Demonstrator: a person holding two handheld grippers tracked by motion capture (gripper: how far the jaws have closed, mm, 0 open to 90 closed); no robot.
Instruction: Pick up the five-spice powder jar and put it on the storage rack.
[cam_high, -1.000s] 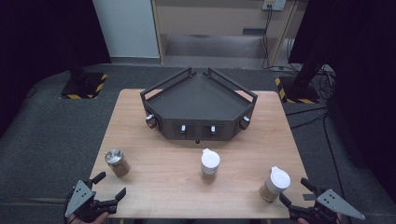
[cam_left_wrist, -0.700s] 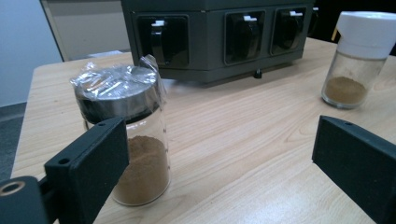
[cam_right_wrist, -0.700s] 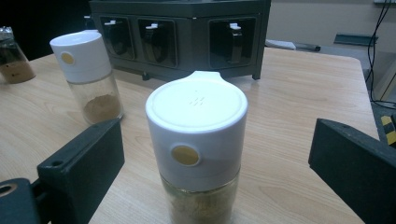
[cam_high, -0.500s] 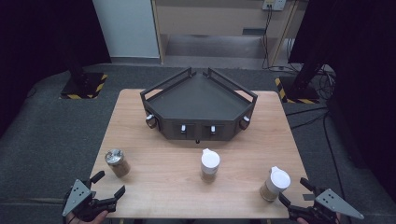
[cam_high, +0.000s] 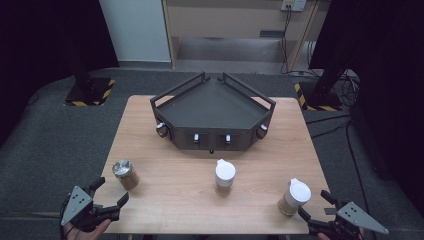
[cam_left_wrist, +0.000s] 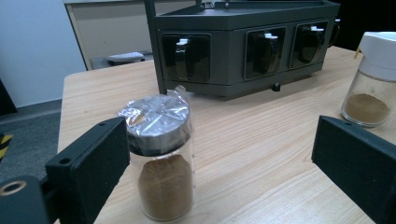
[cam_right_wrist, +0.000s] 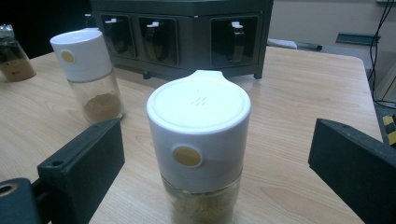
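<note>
**Operator:** Glass bodies, I'm assuming, on all three jars. How are they going to handle?

**Technician:** Judging by appearance: rigid, smooth-walled, likely slippery and breakable if dropped, and light, since each is holding only a low layer of brown powder. The foil-capped jar (cam_left_wrist: 159, 158) is standing at the lower left of the table (cam_high: 170, 200); its crinkled wrap is looking loose, so grip the glass below the cap, not the foil.

**Operator:** And the white-lidded ones?

**Technician:** The right-hand jar (cam_right_wrist: 200, 149) is sitting at the lower right of the high view, the middle jar (cam_high: 225, 177) at centre bottom. Their plastic lids are looking firm, with a small spout at the rim; the glass section beneath is the safer seat for the pads.

**Operator:** Gripper states?

**Technician:** The left gripper (cam_high: 105, 197) is hovering off the table's lower-left corner, jaws spread wide, the foil-capped jar lying just ahead between them, untouched. The right gripper (cam_high: 315, 210) is likewise gaping wide, holding nothing, just beside the right-hand jar.

**Operator:** Beyond that?

**Technician:** The dark angular rack (cam_high: 212, 117) is occupying the upper middle of the table, well apart from the jars, with recessed slots along its front.
</note>
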